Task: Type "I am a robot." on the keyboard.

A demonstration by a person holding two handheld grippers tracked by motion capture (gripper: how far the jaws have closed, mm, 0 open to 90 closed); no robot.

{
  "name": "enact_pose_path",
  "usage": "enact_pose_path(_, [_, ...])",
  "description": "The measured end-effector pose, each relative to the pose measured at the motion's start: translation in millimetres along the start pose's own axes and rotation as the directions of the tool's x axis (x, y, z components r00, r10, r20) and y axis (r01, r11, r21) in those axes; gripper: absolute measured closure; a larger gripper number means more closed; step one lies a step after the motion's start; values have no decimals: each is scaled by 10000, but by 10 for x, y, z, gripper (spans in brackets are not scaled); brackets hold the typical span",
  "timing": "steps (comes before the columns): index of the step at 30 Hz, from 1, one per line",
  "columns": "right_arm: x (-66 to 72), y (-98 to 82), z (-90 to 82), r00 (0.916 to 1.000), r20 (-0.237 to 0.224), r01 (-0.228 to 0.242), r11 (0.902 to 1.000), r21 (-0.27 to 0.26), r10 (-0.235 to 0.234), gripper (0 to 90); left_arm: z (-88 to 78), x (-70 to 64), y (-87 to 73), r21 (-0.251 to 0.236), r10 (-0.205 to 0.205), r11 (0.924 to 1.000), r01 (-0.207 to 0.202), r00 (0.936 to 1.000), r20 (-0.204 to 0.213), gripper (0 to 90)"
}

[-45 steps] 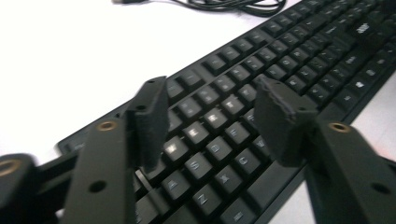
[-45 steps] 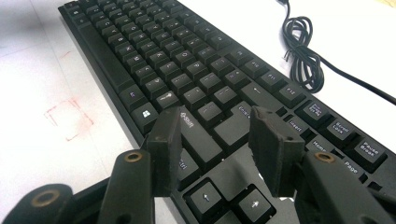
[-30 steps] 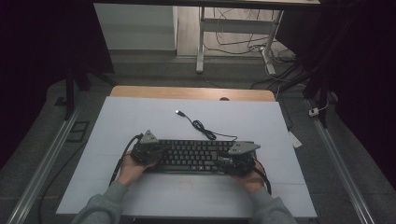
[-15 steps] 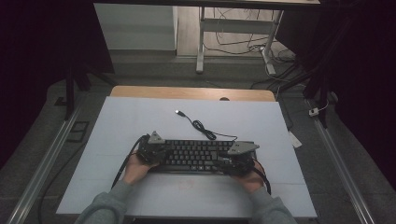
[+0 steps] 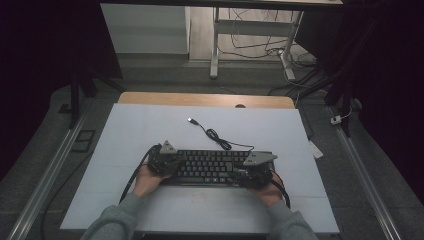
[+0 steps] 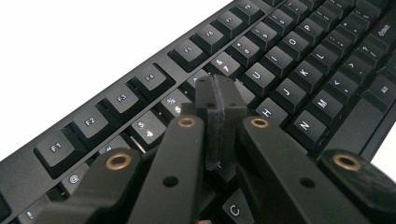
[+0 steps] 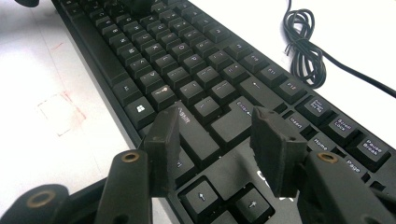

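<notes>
CHANGE: the left gripper [image 5: 164, 159] has been brought slightly inward over the keyboard [image 5: 210, 166] | LEFT: pads pressed together on nothing, a closed tip suited to poking keys | RIGHT: right gripper [image 7: 219, 140] held parted above the arrow keys, nothing grasped | KEYBOARD: flat at the near middle of the white table [image 5: 125, 150], its cable [image 5: 215, 135] coiled behind.

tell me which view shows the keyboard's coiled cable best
The high view: the whole cable runs from the keyboard to its plug on the table. The right gripper view shows the coiled bundle close up, cropped. The left gripper view gives keys.
</notes>
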State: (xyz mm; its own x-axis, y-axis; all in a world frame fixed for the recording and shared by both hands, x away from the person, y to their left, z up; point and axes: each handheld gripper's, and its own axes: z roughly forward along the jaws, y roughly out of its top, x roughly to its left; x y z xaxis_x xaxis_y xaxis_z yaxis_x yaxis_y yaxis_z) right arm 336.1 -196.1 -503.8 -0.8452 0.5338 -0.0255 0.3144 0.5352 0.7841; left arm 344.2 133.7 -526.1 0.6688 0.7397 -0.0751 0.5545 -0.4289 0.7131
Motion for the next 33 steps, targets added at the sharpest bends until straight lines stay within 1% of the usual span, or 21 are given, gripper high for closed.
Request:
enact_pose_path(4, [1, 2, -5, 10000, 18, 14, 10000, -26, -14, 528, -15, -14, 4, -40, 41, 10000, -42, 9999, -111, 890])
enact_pose_path(7, [2, 3, -11, 10000, 32, 0, 10000, -68, 1, 527, -61, -13, 13, -255, 30, 9997, -34, 9999, -166, 890])
enact_pose_path(12, [-9, 0, -15, 10000, 66, 16, 10000, -75, -15, 523, -176, 31, 16, -652, -224, 9976, 213, 9996, -159, 883])
enact_pose_path(16, [-19, -3, -19, 9999, 137, -21, 10000, -66, 22, 520, -275, 67, 9, -961, -451, 9944, 439, 9989, -103, 860])
enact_pose_path(19, [-27, -5, -19, 9998, 184, -18, 10000, -48, 18, 517, -339, 88, -1, -1068, -520, 9930, 510, 9986, -69, 839])
enact_pose_path(22, [-30, -7, -16, 9999, 159, -18, 10000, -50, 19, 515, -399, 105, -12, -1138, -548, 9920, 550, 9985, 47, 780])
enact_pose_path(25, [-33, -8, -16, 9998, 173, -18, 10000, -41, 18, 514, -462, 118, -26, -1189, -605, 9910, 611, 9981, 93, 691])
enact_pose_path(29, [-37, -12, -12, 9998, 169, -49, 10000, -37, 50, 512, -550, 133, -52, -1268, -712, 9894, 705, 9975, -5, 597])
enact_pose_path(33, [-40, -13, -13, 9998, 206, -47, 10000, -14, 48, 510, -636, 149, -91, -1351, -837, 9875, 812, 9964, -126, 535])
